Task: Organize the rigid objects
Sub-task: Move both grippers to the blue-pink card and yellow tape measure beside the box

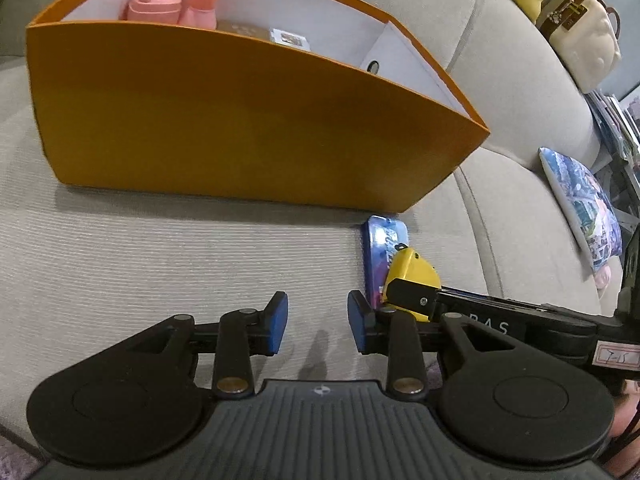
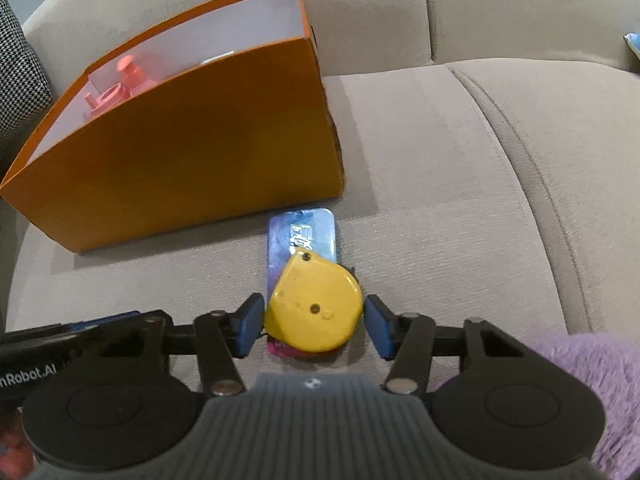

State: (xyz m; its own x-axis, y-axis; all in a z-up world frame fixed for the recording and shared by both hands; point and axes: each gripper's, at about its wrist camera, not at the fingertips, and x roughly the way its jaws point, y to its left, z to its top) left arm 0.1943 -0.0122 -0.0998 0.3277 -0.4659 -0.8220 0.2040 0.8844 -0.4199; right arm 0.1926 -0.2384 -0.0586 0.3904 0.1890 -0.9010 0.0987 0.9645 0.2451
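Note:
A yellow tape measure [image 2: 314,300] lies on a flat blue tin [image 2: 304,232] on the sofa seat, just in front of the orange box [image 2: 192,140]. My right gripper [image 2: 316,326] straddles the tape measure. Its left pad sits at the casing's edge and a small gap shows at the right pad. In the left wrist view the tape measure [image 1: 414,270] and the tin [image 1: 380,248] lie to the right, with a right gripper finger [image 1: 408,296] beside the casing. My left gripper [image 1: 318,324] is open over bare cushion, holding nothing.
The orange box [image 1: 240,120] holds two pink bottles [image 1: 154,4] and small flat items. A cream bag [image 1: 580,36] and a printed cushion [image 1: 584,208] sit to the right. Purple fuzzy fabric [image 2: 592,380] lies at the lower right. A houndstooth cushion [image 2: 16,60] is left of the box.

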